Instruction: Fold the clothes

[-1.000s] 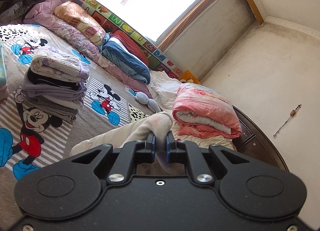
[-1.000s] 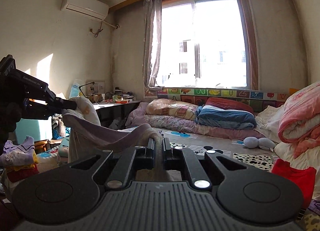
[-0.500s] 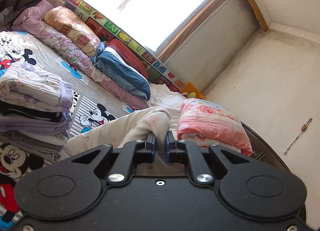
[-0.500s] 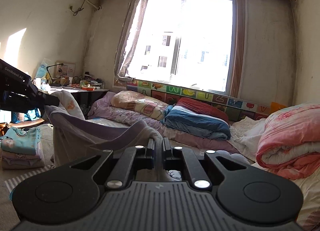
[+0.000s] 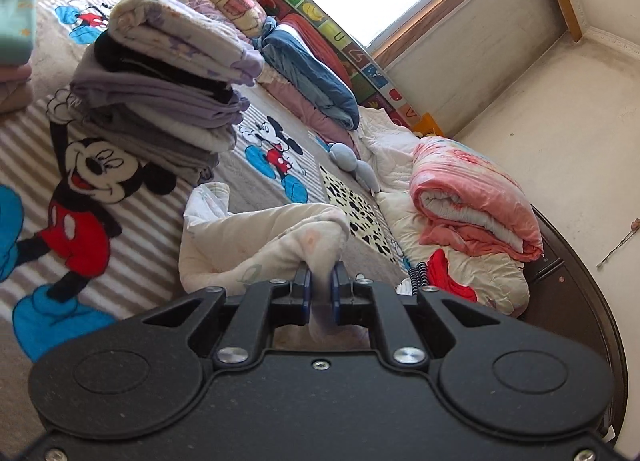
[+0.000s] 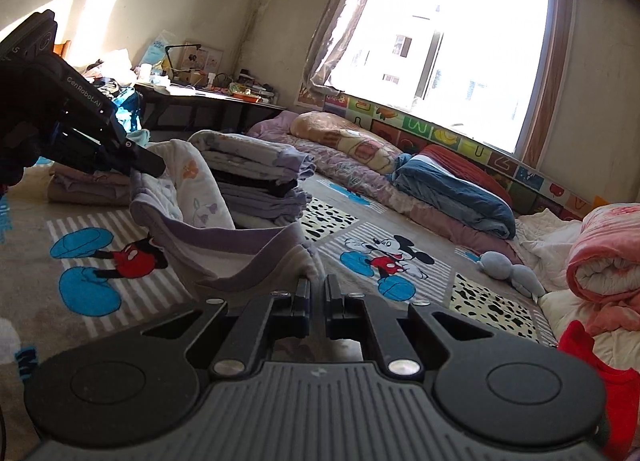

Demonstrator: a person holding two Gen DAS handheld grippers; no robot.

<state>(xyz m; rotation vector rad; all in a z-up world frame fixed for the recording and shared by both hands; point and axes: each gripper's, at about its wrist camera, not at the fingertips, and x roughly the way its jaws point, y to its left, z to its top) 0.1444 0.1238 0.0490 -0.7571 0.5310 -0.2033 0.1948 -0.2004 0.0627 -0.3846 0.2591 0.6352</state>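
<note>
My left gripper pinches one corner of the cream floral garment, which sags above the Mickey blanket beside the folded stack; my right gripper clamps its purple-trimmed edge.

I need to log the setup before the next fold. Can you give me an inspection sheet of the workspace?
Surface: cartoon-mouse blanket on the bed.
Job's things: cream garment with purple hem, held between both grippers; stack of folded clothes beside it.
Clutter: pink quilt, red cloth, grey plush toy.
Grippers: left hand-held gripper and right hand-held gripper both shut on the garment.
Cables: nothing seen.
Surroundings: window, cluttered desk.
</note>
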